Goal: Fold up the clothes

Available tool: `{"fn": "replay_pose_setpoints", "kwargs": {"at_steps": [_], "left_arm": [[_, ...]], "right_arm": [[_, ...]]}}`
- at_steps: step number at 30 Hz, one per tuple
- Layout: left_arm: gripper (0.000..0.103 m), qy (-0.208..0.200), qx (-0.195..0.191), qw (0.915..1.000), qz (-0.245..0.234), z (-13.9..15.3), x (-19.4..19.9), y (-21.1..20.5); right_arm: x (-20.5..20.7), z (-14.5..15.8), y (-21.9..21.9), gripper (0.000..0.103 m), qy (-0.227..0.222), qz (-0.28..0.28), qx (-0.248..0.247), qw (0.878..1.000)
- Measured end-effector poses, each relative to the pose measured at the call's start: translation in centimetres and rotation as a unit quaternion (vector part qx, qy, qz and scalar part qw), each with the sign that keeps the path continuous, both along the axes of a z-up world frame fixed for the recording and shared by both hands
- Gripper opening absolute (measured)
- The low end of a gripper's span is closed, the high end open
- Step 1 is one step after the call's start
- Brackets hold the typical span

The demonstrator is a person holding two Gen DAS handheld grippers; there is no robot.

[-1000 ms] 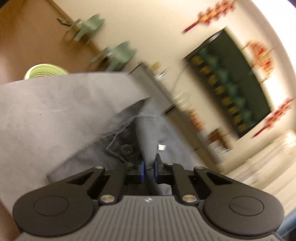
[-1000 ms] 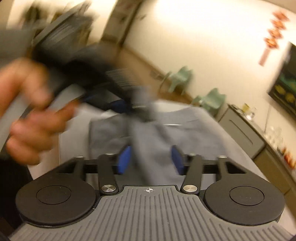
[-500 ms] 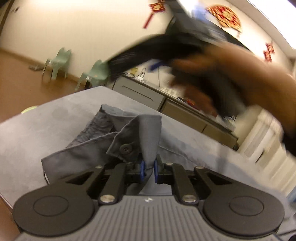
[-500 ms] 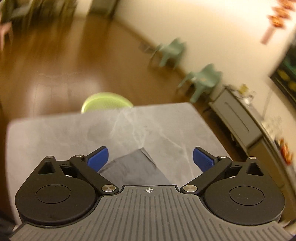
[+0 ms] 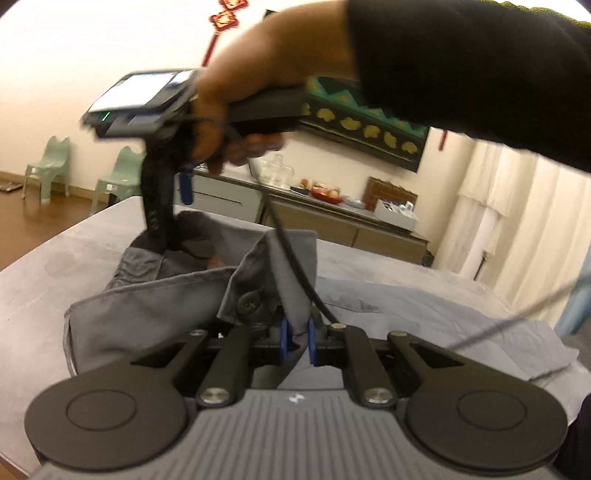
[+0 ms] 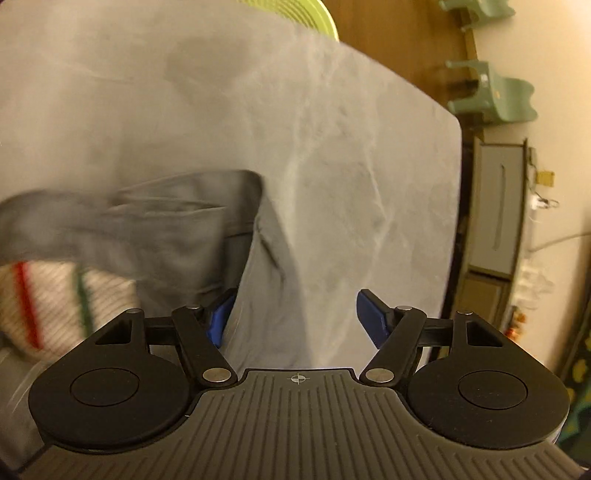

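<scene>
While my left gripper (image 5: 295, 341) clamps the grey trousers (image 5: 155, 306), my right gripper (image 6: 295, 321) hangs spread above the table (image 6: 351, 166).

Grey trousers (image 5: 155, 306) are spread rumpled on the grey table, the buttoned waistband lifted upright in a fold, a striped lining shown inside

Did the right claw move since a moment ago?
Yes. The right claw, open, has dipped toward the grey table, now over the grey trousers; the green basket has slid to the top edge.
</scene>
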State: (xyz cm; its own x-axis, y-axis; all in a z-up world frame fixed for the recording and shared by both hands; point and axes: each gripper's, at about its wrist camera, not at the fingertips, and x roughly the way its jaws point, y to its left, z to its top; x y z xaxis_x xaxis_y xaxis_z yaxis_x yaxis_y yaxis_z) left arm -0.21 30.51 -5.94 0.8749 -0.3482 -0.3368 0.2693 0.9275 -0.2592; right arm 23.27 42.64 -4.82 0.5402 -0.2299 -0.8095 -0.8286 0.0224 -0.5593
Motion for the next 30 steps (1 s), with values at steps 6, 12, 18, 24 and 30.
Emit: {"fn": "replay_pose_setpoints", "kwargs": {"at_steps": [6,12,18,24,30], "left_arm": [[0.01,0.004,-0.03,0.9994,0.016,0.1,-0.3,1.4],[0.002,0.039,-0.093,0.9936,0.052,-0.4,1.2,3.4],[0.002,0.114,-0.171,0.9695,0.134,-2.7,3.3,7.5],[0.037,0.136,-0.235,0.9501,0.154,-3.9,4.7,10.0],[0.095,0.154,-0.226,0.9456,0.176,-3.3,8.2,9.1]], "right_arm": [[2.3,3.2,-1.9,0.003,-0.069,-0.029,0.099,0.992],[-2.7,18.4,-15.6,0.014,-0.305,-0.201,0.474,0.801],[7.3,12.8,-20.0,0.066,-0.074,-0.369,0.523,0.764],[2.2,11.6,-28.5,0.084,0.004,-0.395,0.614,0.684],[-8.4,6.7,-35.9,0.094,-0.072,-0.342,0.53,0.773]]}}
